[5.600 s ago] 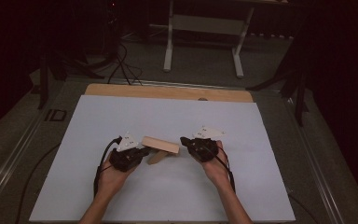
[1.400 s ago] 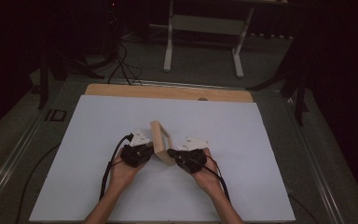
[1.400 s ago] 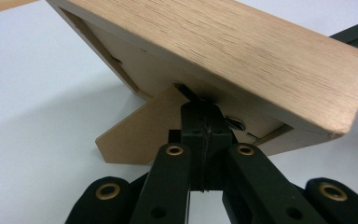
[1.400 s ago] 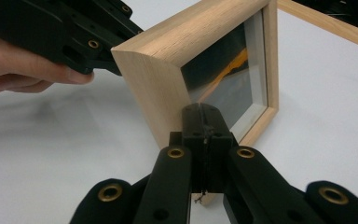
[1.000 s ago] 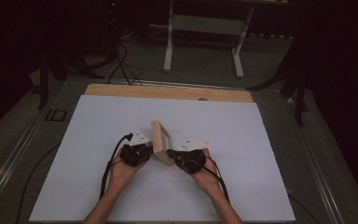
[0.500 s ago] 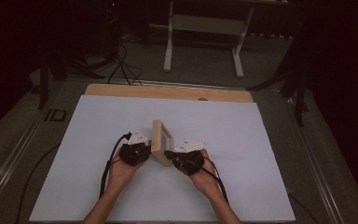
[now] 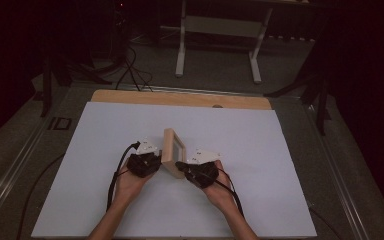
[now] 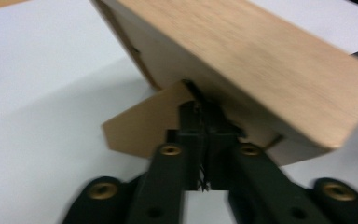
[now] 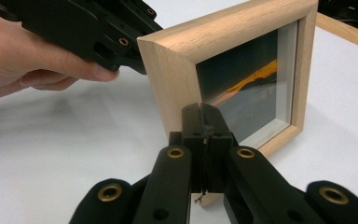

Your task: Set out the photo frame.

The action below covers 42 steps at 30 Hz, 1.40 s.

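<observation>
A light wooden picture frame [image 7: 172,150] stands upright on the white table top [image 7: 280,165], between my two grippers. In the left gripper view its plain back [image 8: 261,60] leans over a tan prop flap [image 8: 140,130]. My left gripper [image 8: 204,112] is shut, its tips pressed where flap and back meet. In the right gripper view the frame [image 9: 177,79] shows a dark picture with an orange streak behind glass. My right gripper [image 9: 204,114] is shut, tips against the frame's front lower corner. The left gripper [image 9: 98,32] and a hand [image 9: 28,60] are behind the frame.
A wooden strip [image 7: 180,98] runs along the table's far edge. Beyond it stand a metal table base [image 7: 217,30] and cables [image 7: 130,65] on the dark floor. White surface spreads on all sides of the frame.
The frame lay flat between the grippers at first. It has since been tipped up onto its edge, and in the last second turned a little so its glass front shows.
</observation>
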Motion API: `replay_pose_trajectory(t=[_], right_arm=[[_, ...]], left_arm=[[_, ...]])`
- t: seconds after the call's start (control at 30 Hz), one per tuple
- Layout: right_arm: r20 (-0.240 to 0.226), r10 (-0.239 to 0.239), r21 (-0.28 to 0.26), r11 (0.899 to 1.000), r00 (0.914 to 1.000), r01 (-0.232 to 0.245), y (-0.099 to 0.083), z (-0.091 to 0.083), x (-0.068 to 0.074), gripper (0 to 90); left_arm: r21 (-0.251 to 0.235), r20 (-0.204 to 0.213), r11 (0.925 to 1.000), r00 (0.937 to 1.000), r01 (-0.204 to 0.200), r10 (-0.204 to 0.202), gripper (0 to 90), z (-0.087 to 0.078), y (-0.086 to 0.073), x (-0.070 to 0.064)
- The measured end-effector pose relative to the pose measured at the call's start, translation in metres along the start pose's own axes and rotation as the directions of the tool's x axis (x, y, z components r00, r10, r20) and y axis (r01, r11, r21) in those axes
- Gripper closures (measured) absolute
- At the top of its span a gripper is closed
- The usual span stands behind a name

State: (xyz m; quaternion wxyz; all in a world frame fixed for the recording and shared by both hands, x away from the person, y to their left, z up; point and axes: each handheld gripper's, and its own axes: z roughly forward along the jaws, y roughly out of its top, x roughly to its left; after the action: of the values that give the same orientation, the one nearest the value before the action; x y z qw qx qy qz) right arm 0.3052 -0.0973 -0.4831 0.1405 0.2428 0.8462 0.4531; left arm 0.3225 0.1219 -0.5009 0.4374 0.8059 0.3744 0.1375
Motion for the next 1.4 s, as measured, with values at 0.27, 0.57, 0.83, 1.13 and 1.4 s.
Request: replay_pose_trajectory(t=[0.27,0.57,0.83,1.13,1.4], right_arm=[[0.022,-0.001,0.002,1.000,0.9997,0.001,-0.001,-0.009,-0.006,83.8],[0.053,0.023,-0.019,1.000,0.9983,-0.022,-0.003,-0.020,-0.013,71.9],[0.075,0.055,-0.030,0.998,0.9957,-0.052,-0.009,-0.024,-0.019,65.1],[0.077,0.064,-0.035,0.998,0.9950,-0.061,-0.012,-0.028,-0.023,64.5],[0.083,0.074,-0.038,0.997,0.9938,-0.071,-0.014,-0.030,-0.025,63.4]], left_arm=[[-0.013,-0.023,0.9998,0.9996,0.014,-0.014,73.9,-0.010,0.000,0.004],[-0.029,-0.049,0.9987,0.9979,0.042,-0.043,66.8,-0.025,-0.001,0.010],[-0.074,-0.066,0.9945,0.9947,0.074,-0.079,61.2,-0.040,0.002,0.011],[-0.115,-0.098,0.9903,0.9912,0.078,-0.089,51.7,-0.052,0.008,0.008],[-0.135,-0.120,0.9886,0.9894,0.066,-0.082,40.9,-0.057,0.013,0.000]])
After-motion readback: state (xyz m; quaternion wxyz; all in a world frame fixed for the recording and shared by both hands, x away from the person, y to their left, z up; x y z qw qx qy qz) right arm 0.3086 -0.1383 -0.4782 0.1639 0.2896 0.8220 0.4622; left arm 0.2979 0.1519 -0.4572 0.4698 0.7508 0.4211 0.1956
